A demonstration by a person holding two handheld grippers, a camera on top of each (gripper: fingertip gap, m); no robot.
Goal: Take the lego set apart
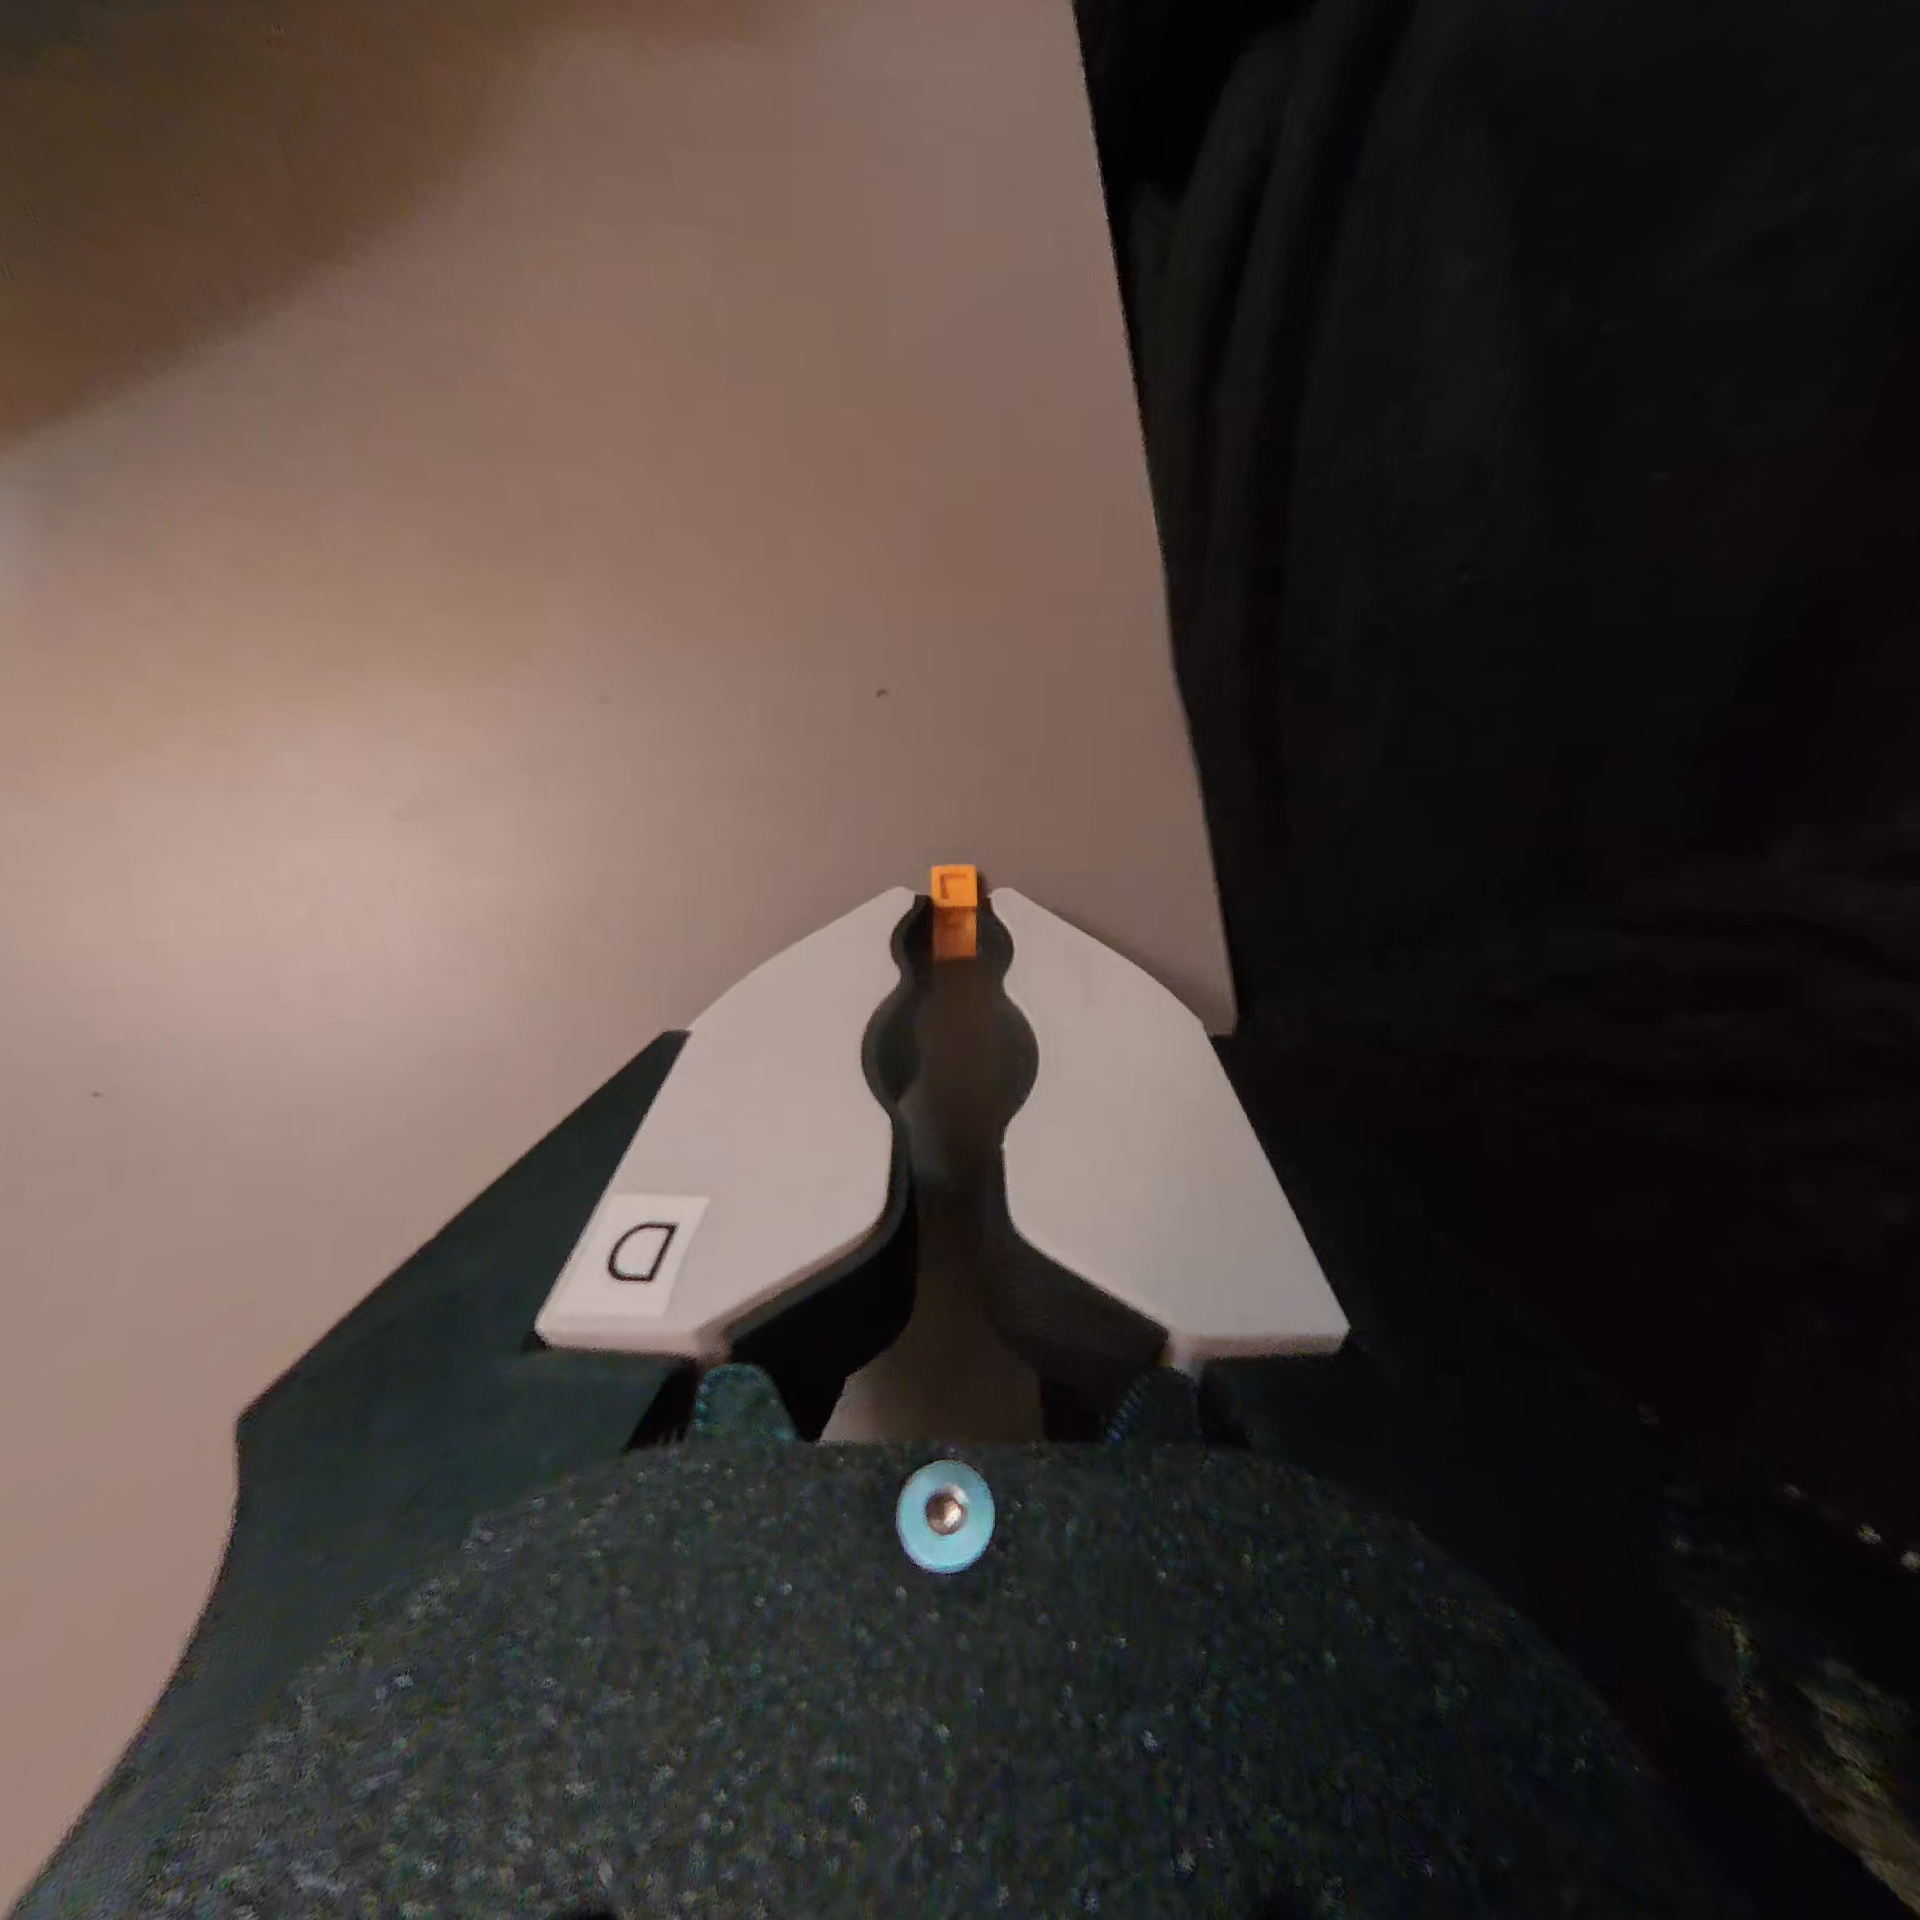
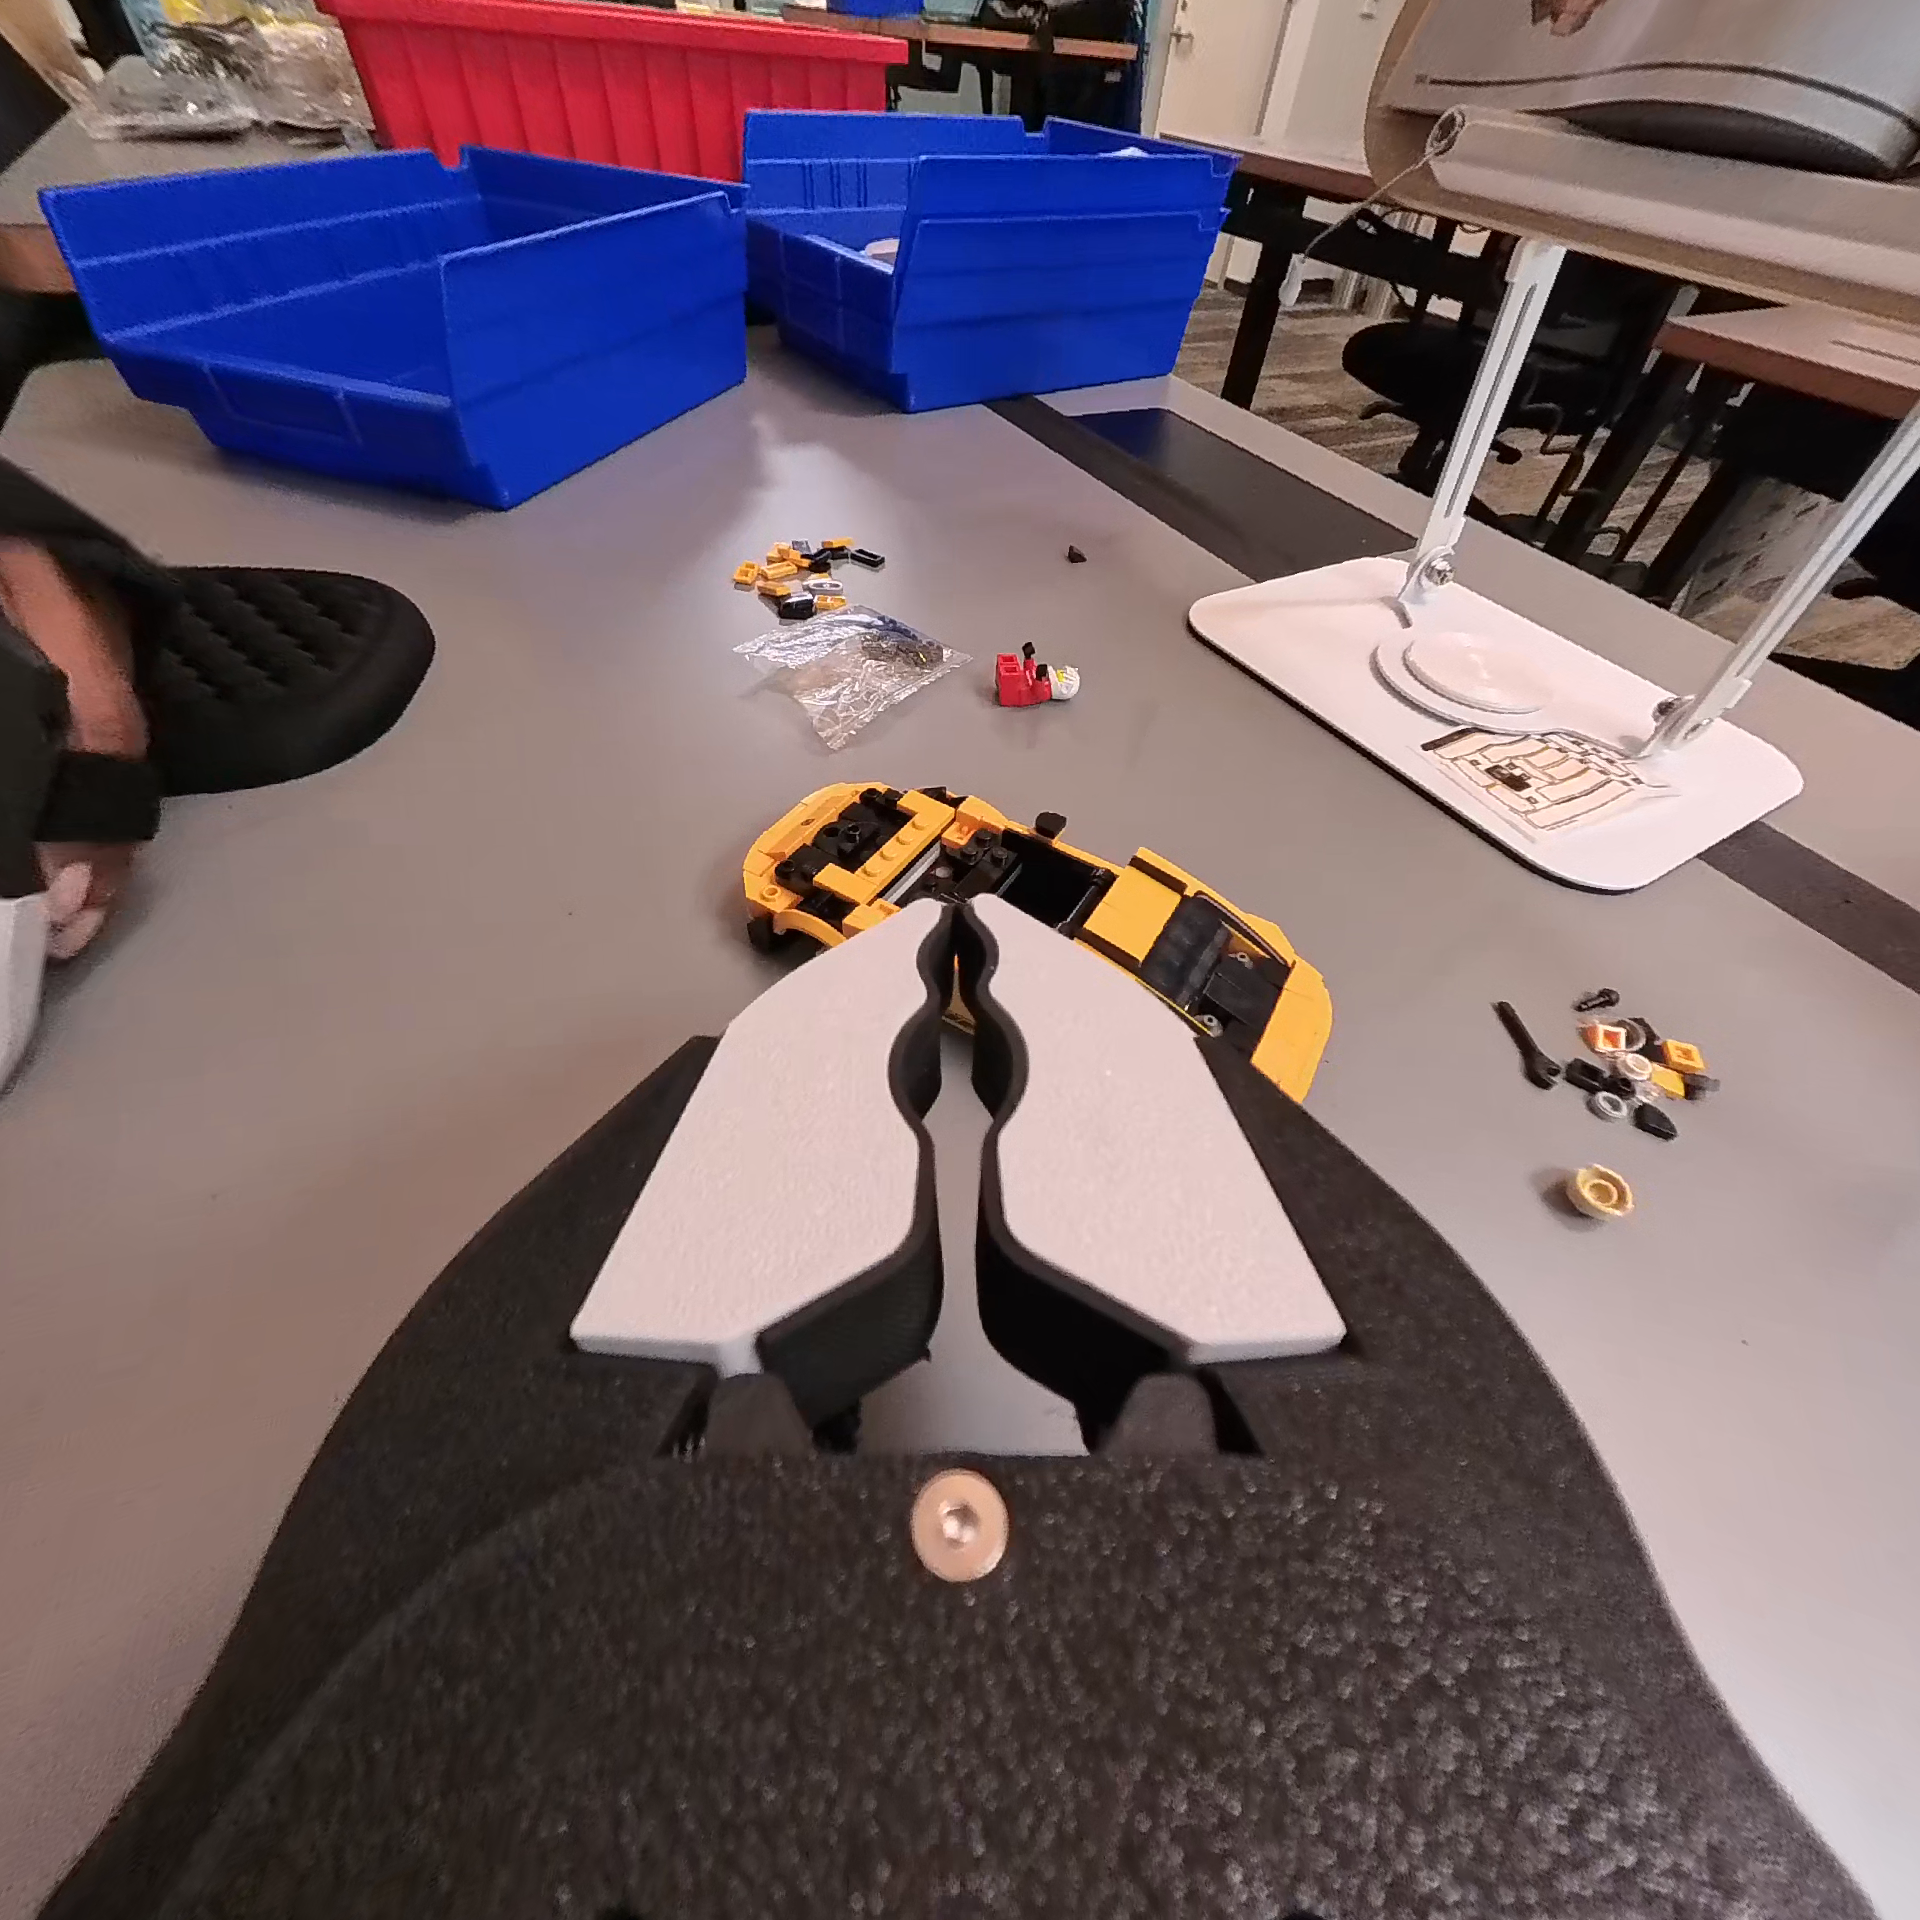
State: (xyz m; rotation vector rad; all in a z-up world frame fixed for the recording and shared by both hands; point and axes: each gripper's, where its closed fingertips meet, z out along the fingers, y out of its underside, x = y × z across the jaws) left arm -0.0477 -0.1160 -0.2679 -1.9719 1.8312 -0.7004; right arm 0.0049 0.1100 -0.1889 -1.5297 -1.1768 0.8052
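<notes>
Pinching a small orange brick (image 1: 954, 902) at its tips, the left gripper (image 1: 954, 894) hangs over a pale surface. The right gripper (image 2: 956, 906), jaws almost pressed together and empty, hovers above the yellow car (image 2: 1164, 925) on the grey table (image 2: 416, 987); blue bins (image 2: 436, 312) stand behind.

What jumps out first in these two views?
In the right wrist view, the half-stripped yellow lego car lies on the grey table just past the right gripper, whose fingers are nearly together with nothing between them. Loose pieces sit in small piles beyond it and to its right, with blue bins at the back. In the left wrist view, the left gripper pinches a small orange piece at its tips.
</notes>
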